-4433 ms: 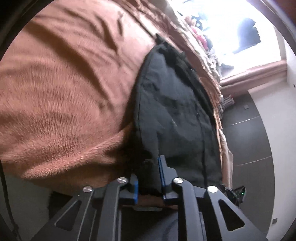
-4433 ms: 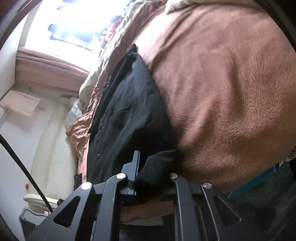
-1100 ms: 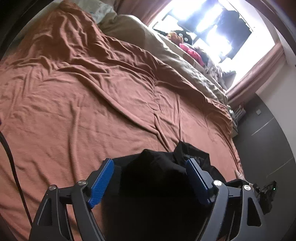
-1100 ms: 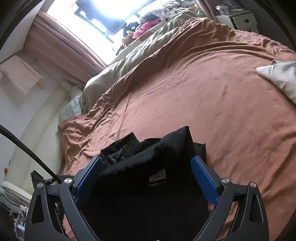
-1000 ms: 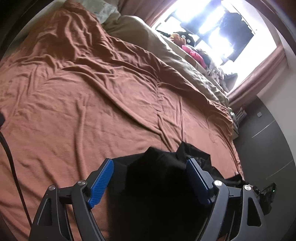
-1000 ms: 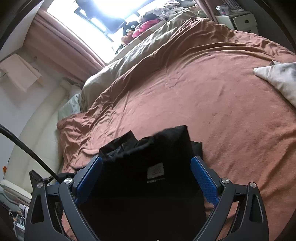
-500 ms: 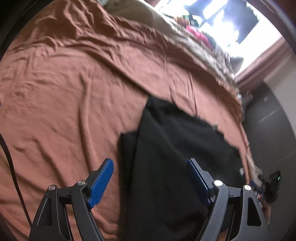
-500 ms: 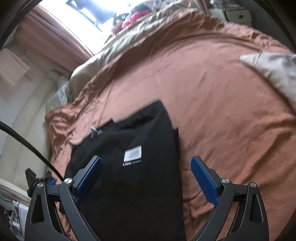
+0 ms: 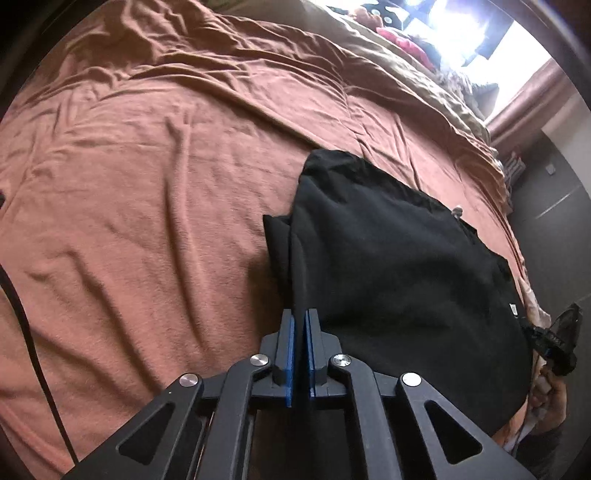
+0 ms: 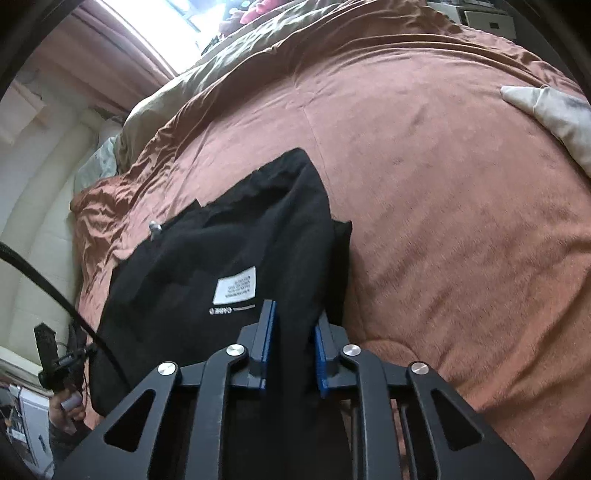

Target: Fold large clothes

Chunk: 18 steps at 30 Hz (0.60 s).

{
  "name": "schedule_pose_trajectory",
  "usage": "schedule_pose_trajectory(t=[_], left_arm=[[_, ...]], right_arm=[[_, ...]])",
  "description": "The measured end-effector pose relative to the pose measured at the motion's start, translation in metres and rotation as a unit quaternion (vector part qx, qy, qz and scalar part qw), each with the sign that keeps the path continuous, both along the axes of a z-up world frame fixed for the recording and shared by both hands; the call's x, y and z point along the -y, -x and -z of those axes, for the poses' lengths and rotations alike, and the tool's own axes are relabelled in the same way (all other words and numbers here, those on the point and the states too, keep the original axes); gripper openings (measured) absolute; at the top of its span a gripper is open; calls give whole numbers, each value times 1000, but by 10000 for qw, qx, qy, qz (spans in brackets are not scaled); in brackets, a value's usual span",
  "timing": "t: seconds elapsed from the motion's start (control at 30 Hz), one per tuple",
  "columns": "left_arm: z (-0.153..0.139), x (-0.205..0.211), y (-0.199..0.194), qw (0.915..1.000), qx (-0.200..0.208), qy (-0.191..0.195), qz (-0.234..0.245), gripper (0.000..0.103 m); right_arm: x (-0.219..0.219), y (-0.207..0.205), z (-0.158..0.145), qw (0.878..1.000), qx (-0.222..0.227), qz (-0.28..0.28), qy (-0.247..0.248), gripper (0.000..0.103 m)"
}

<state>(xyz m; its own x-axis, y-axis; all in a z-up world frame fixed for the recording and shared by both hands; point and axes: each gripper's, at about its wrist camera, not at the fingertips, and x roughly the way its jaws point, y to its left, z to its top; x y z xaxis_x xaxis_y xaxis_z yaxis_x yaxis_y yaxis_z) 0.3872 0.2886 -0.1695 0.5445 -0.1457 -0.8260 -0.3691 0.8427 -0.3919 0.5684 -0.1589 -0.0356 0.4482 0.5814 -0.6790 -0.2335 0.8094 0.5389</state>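
On the Bed, Both Tongs Pinch the Garment

Nearest the left camera, the left tongs are pressed together on a thin fold at the near edge of the black garment. The right tongs pinch a thicker bunch of its edge. Beyond them the garment lies folded on the brown blanket, a white label facing up. Farther off sit a pale cloth, an olive duvet and the bright window.
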Motion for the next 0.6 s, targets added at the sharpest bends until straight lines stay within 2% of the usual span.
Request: schedule_pose_trajectory(t=[0.07,0.23,0.33,0.4,0.47,0.53,0.57,0.6], left_arm=[[1,1,3,10000,15,-50,-73,4],[7,-1,5,9996,-80,223,-127,6],[9,-3,16,9980,-239,556,-169,28],[4,-3,29,9974,-165,681,-144,60],[-1,0,41,9979,-86,629,-136,70],[-3,4,55,9974,-53,709,-134,71],[-2,5,62,9962,-34,851,-177,71],[-1,5,65,9953,-21,947,-215,71]], right_arm=[[-5,-4,1,10000,49,37,23,14],[-20,-8,7,9992,157,-49,358,14],[-11,-7,5,9989,49,132,437,14],[0,-1,-2,9990,-27,316,303,14],[10,9,-13,9989,-15,386,258,16],[14,24,-27,9991,31,358,204,31],[15,32,-35,9992,90,324,195,52],[16,40,-44,9992,163,305,210,66]])
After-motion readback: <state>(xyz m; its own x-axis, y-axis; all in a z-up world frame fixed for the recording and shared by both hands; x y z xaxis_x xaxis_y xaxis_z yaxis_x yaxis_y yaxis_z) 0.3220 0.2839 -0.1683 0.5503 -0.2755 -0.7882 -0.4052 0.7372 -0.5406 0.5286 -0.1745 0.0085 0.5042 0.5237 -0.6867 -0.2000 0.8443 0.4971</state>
